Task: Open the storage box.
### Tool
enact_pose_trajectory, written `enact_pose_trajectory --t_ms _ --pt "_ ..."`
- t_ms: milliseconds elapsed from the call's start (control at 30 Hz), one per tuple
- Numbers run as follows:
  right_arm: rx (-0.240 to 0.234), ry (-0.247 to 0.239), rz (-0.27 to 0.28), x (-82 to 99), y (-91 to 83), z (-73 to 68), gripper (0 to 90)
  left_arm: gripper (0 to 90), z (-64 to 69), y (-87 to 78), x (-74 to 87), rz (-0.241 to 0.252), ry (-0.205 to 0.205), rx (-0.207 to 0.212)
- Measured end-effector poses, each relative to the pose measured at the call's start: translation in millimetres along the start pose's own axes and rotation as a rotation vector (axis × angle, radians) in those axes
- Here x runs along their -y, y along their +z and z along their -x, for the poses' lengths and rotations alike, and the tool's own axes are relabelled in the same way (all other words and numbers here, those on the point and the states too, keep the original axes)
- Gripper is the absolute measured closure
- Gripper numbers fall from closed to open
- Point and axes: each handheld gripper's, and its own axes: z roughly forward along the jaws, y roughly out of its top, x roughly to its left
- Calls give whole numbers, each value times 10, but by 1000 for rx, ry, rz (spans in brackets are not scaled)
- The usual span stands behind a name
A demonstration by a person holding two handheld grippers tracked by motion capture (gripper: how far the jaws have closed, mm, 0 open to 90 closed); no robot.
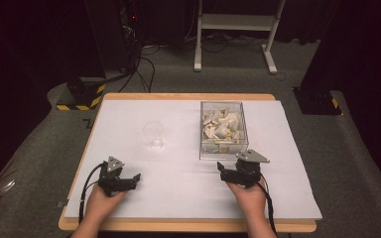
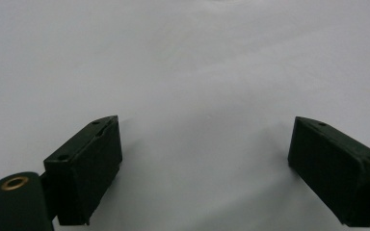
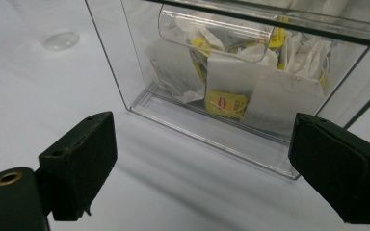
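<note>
A clear box [image 1: 223, 130] full of tea bags [image 1: 221, 125] stands on the white table [image 1: 178, 188]. Left of the box, well apart from it, stands an empty clear glass [image 1: 154, 134]. Just in front of the box's near wall, the right gripper [image 1: 226, 171] rests on the table in the person's hand. The left gripper [image 1: 133, 180] lies far to the left of the box and nearer the person, in front of the glass.

one clear box [image 1: 202, 130], one glass [image 1: 154, 134], two claws [image 1: 138, 177]
</note>
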Motion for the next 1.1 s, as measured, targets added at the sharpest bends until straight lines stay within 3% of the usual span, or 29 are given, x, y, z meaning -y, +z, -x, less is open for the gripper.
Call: enact_pose_trajectory --t_ms 167,333,500,833,1100 --pt "2 -9 13 -49 27 -22 117 119 0 0 0 0 0 0" --pt "-3 15 13 -74 74 3 139 119 0 0 0 0 2 -2" --pt "-2 -3 28 -95 87 10 199 119 3 -1 0 1 6 -7" --pt "-13 22 40 -137 131 42 237 119 6 -2 1 1 7 -10" --pt "1 23 49 -177 177 51 299 119 5 -1 1 1 5 -8"
